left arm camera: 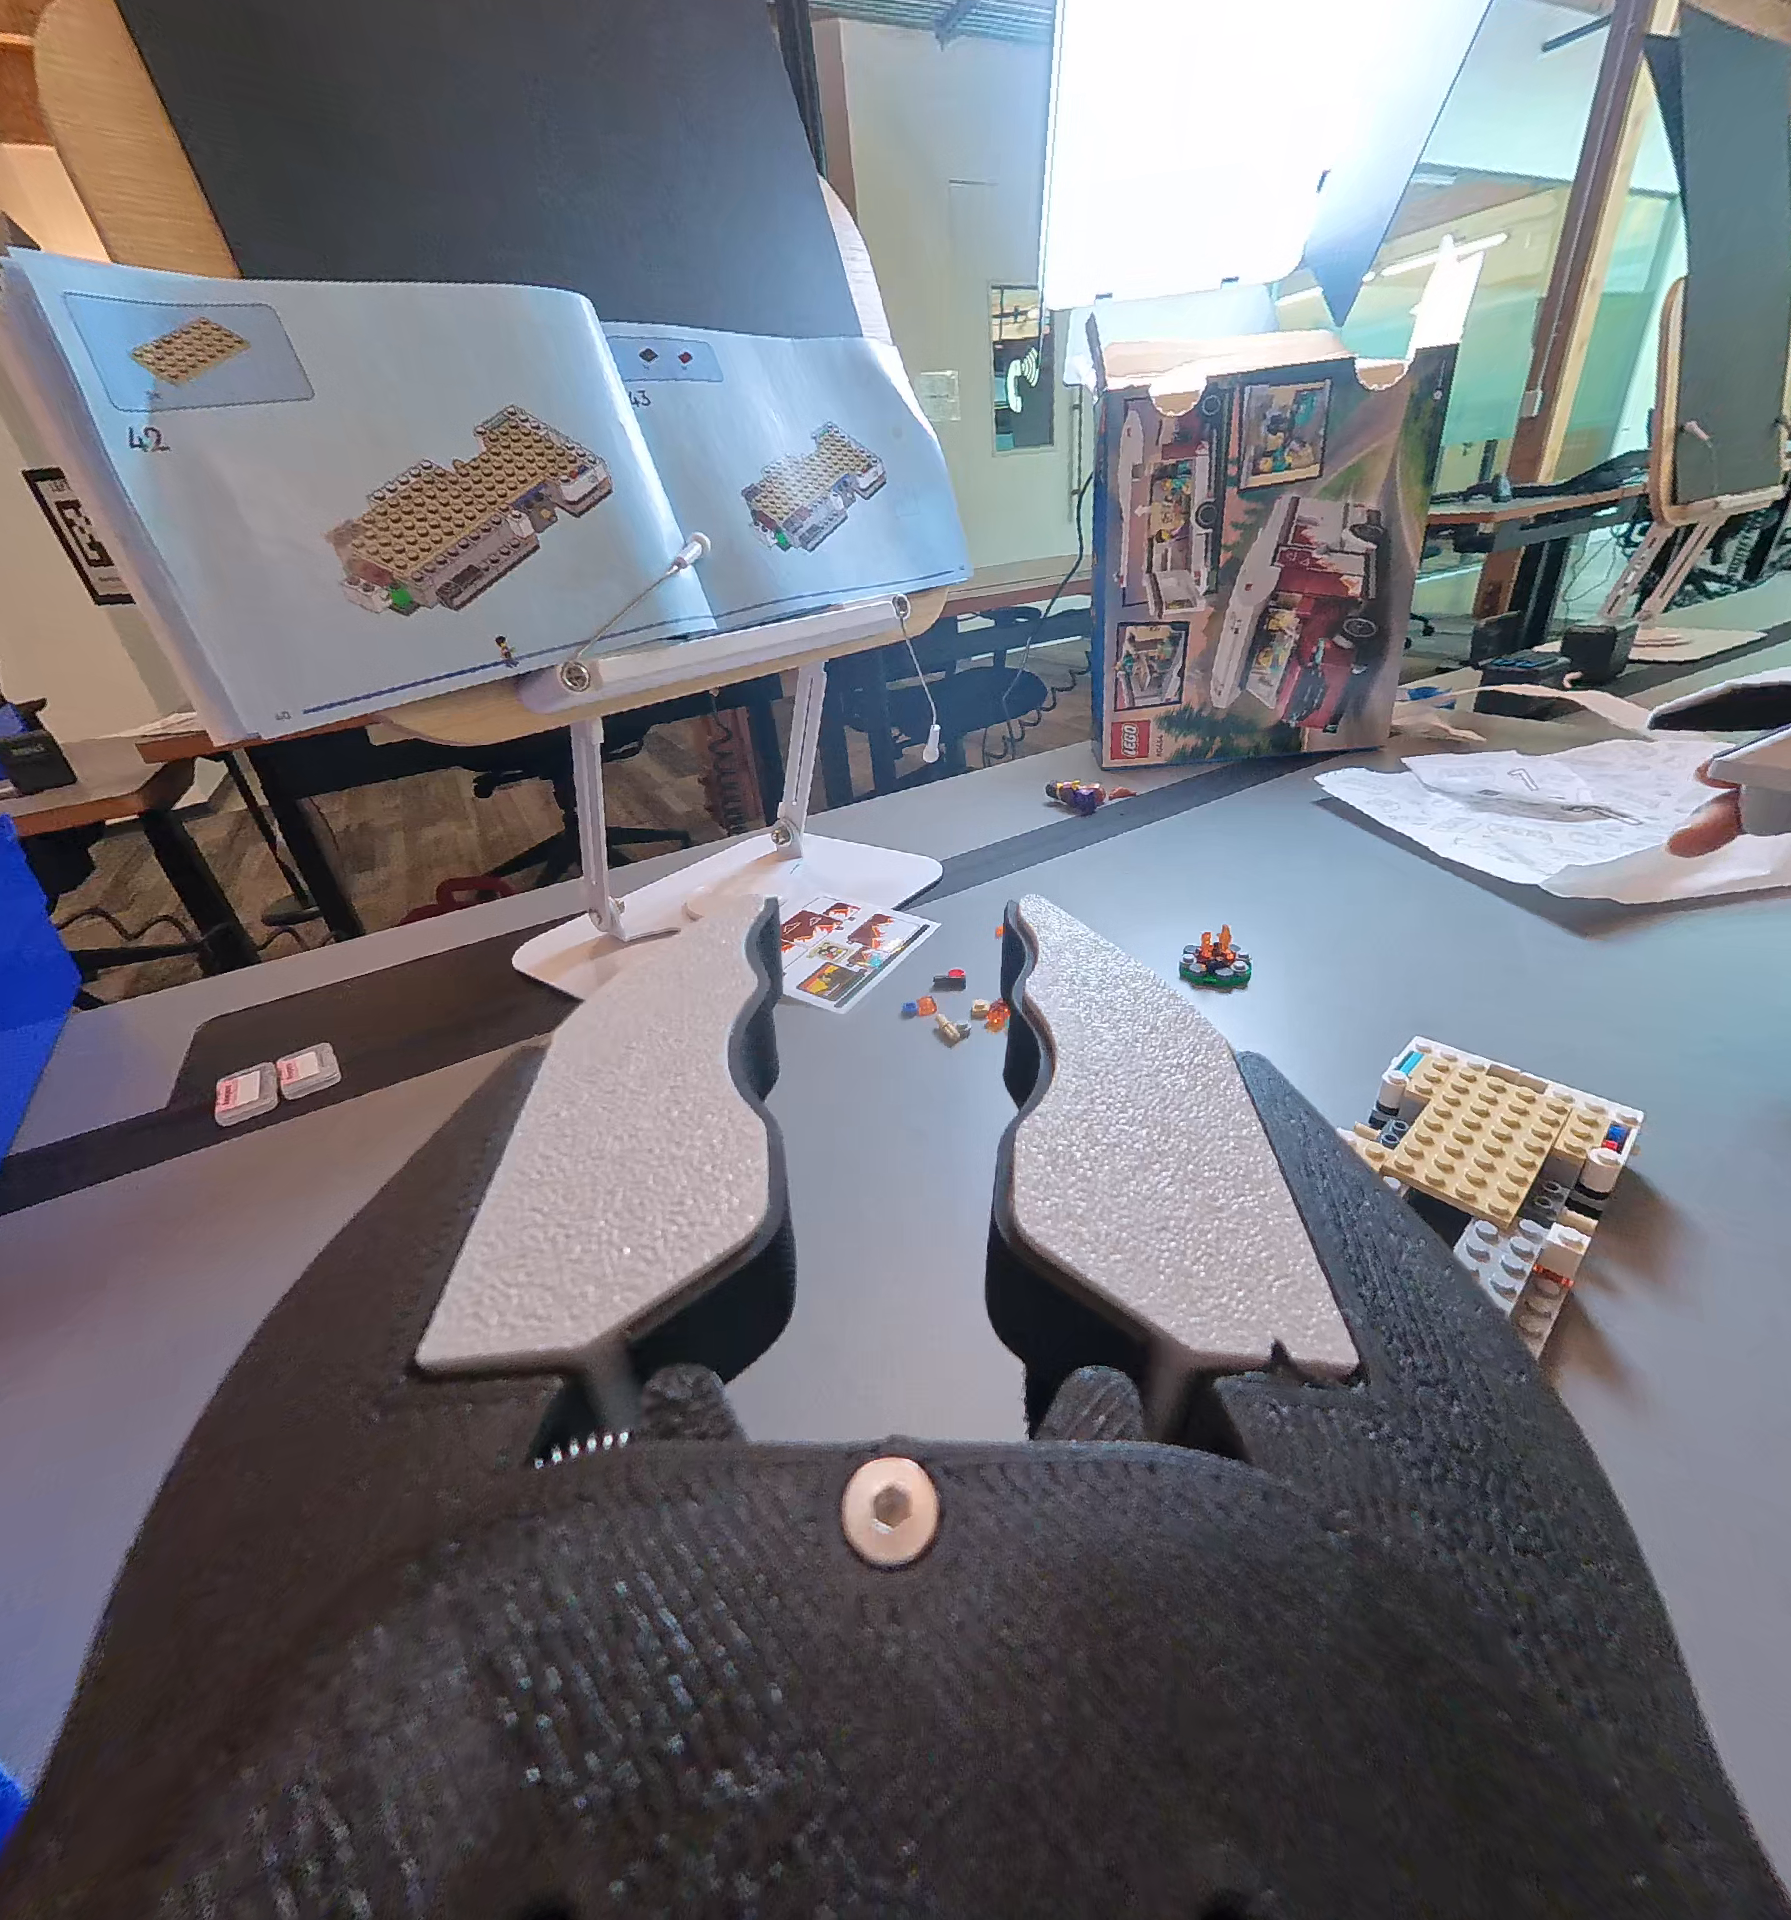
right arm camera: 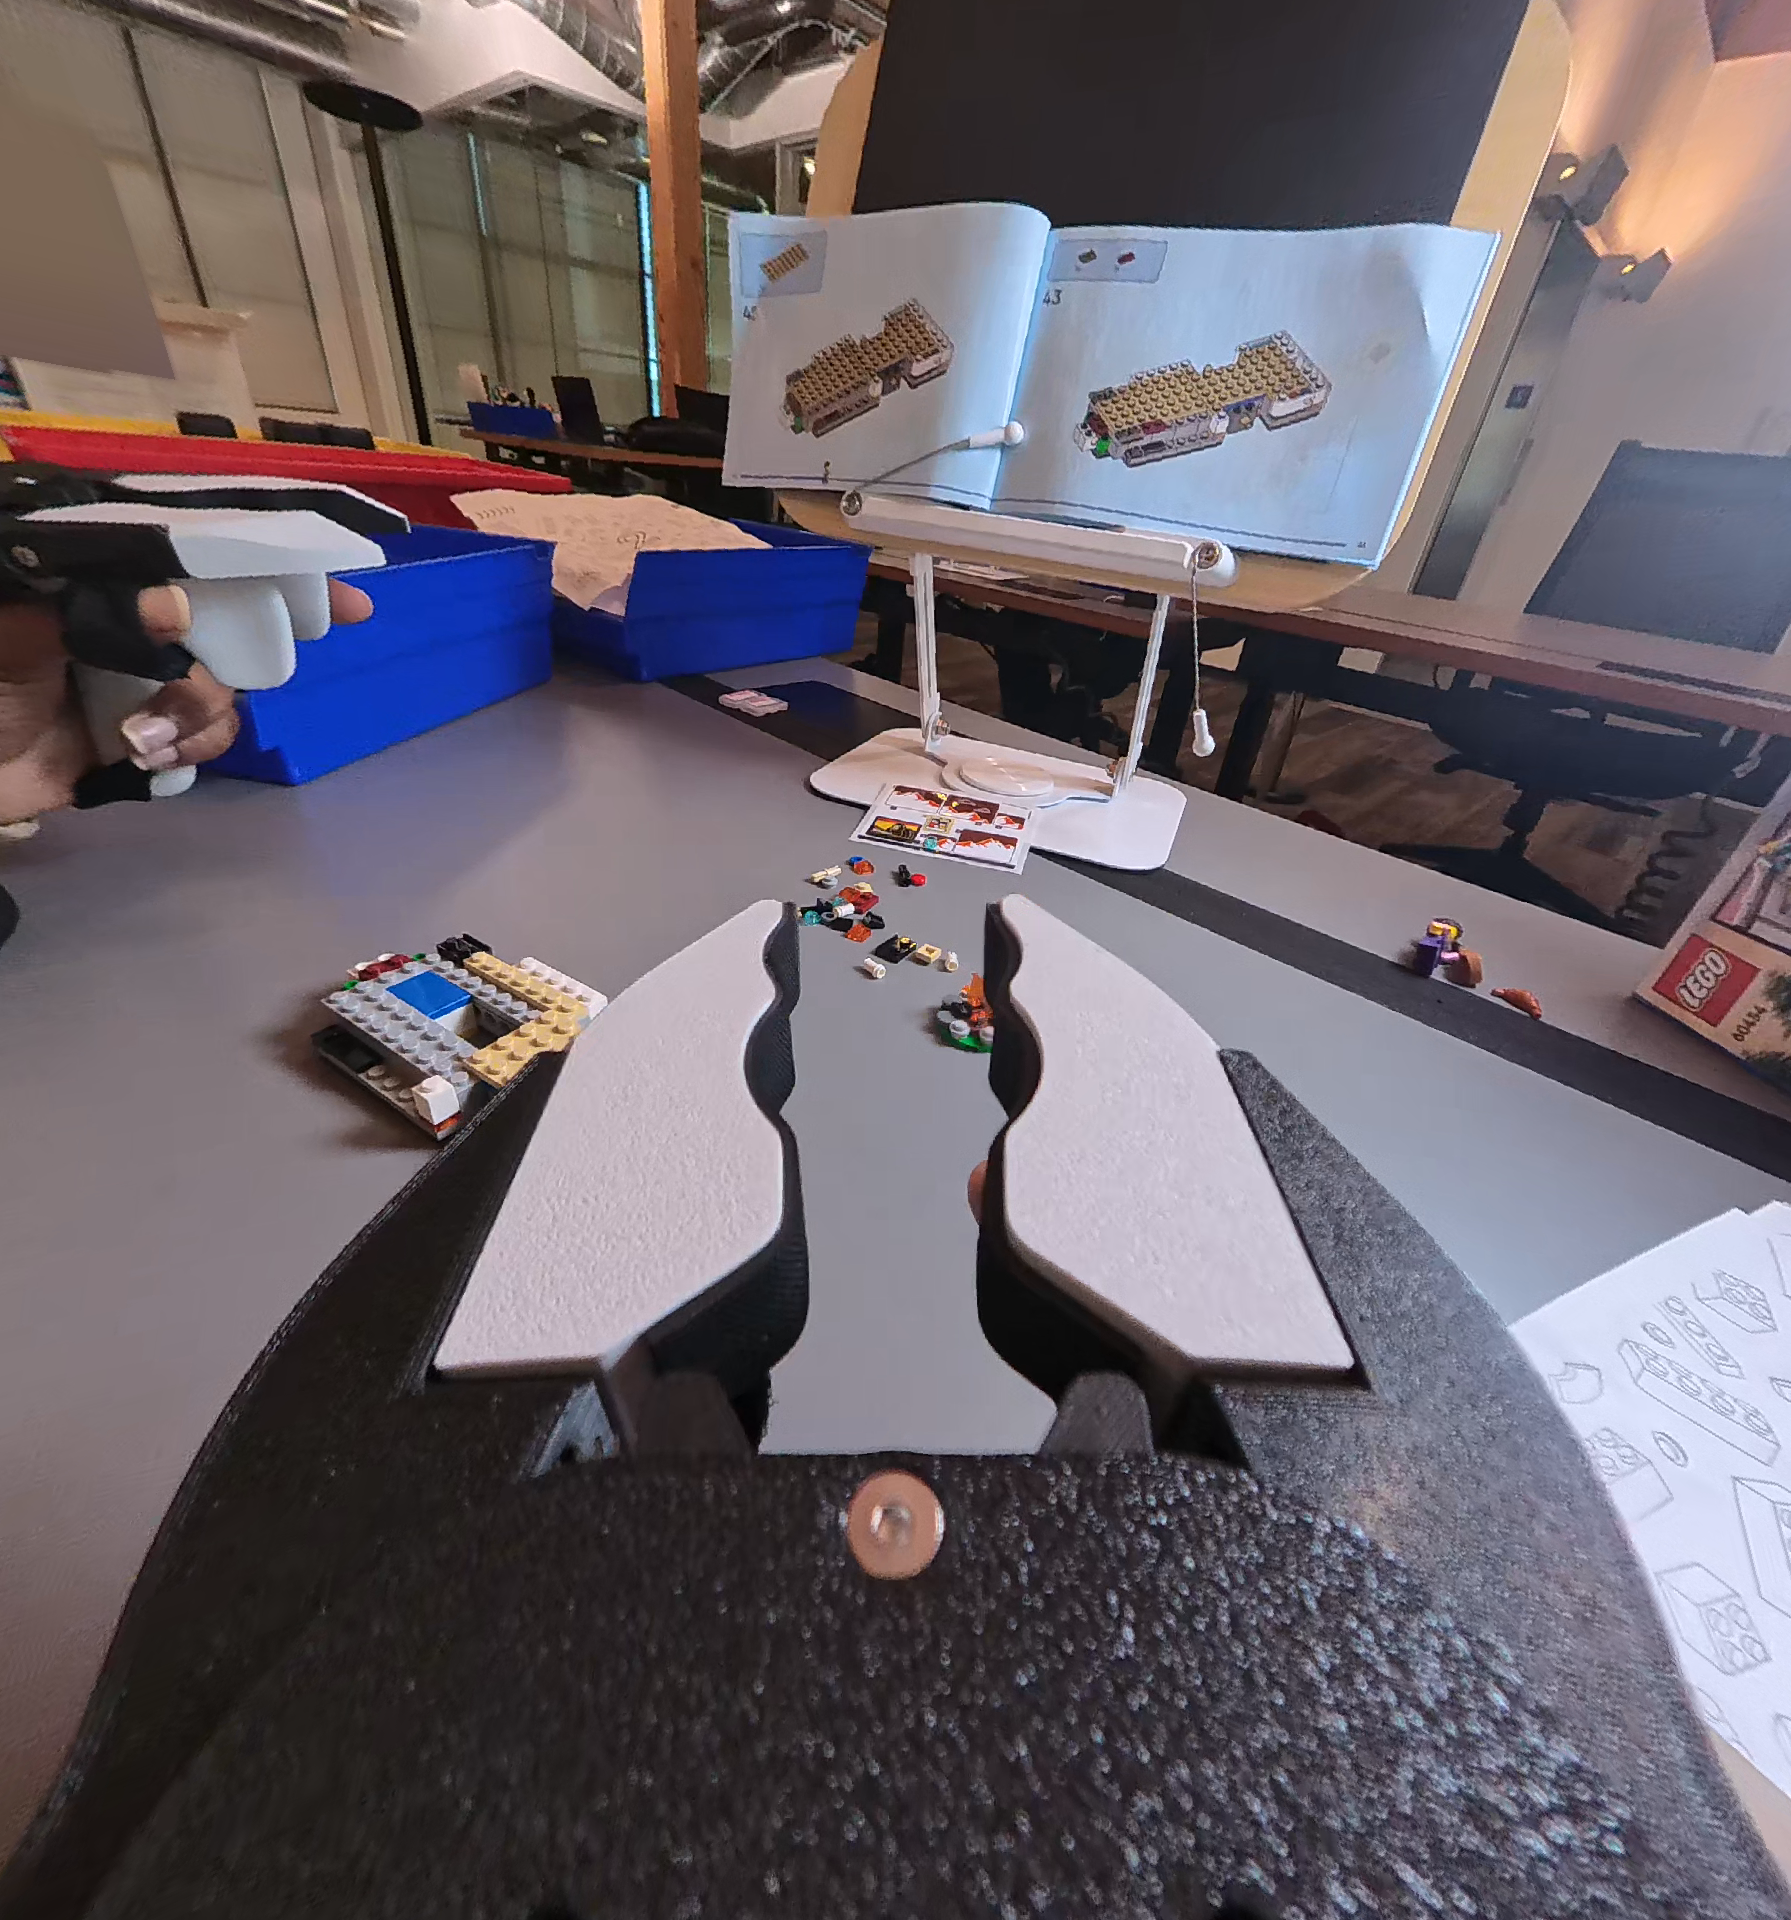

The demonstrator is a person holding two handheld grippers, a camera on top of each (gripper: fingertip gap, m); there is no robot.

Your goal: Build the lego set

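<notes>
Altogether: two gaping bare tongs [left arm camera: 886, 925], two blue bins [right arm camera: 709, 597].

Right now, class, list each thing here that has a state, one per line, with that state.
Left gripper: open, empty.
Right gripper: open, empty.
Booklet: open, propped on stand.
Box: upright, top torn open.
Brick build: part-built.
Loose pieces: scattered on table.
Figure: lying down.
</notes>
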